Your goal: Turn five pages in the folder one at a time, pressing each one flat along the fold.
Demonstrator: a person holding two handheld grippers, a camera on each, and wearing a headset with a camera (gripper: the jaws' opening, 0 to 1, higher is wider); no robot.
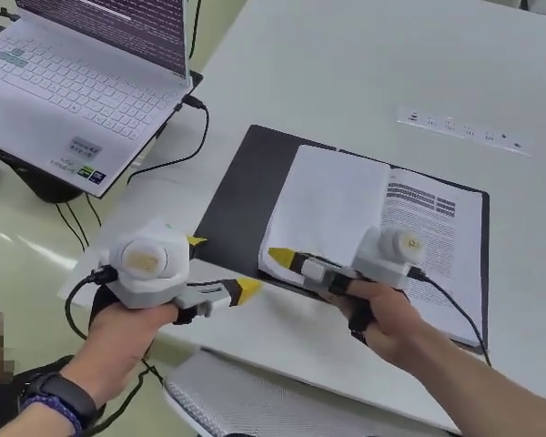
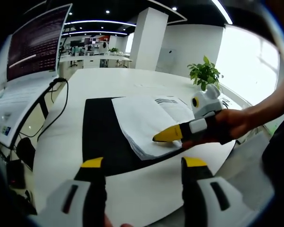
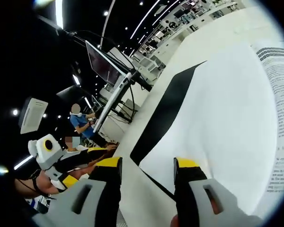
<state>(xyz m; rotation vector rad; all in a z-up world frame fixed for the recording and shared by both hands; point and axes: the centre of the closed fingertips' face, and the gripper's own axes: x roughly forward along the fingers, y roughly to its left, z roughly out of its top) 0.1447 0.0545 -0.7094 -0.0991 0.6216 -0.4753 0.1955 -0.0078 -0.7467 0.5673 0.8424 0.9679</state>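
The open folder point(image 1: 246, 196) is laid mid-frame, a white page point(image 1: 332, 205) is judged mid-turn and not yet pressed, the count so far cannot be told, the narrowly parted right gripper point(image 1: 282, 259) is set at its lower corner, and the wide, empty left gripper point(image 1: 221, 266) is held lower left.

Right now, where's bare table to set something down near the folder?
Free: table beyond the folder, between laptop and white strip; also right of the folder. Crowded: near edge, with left gripper, right gripper and notebook; cable left of the folder.
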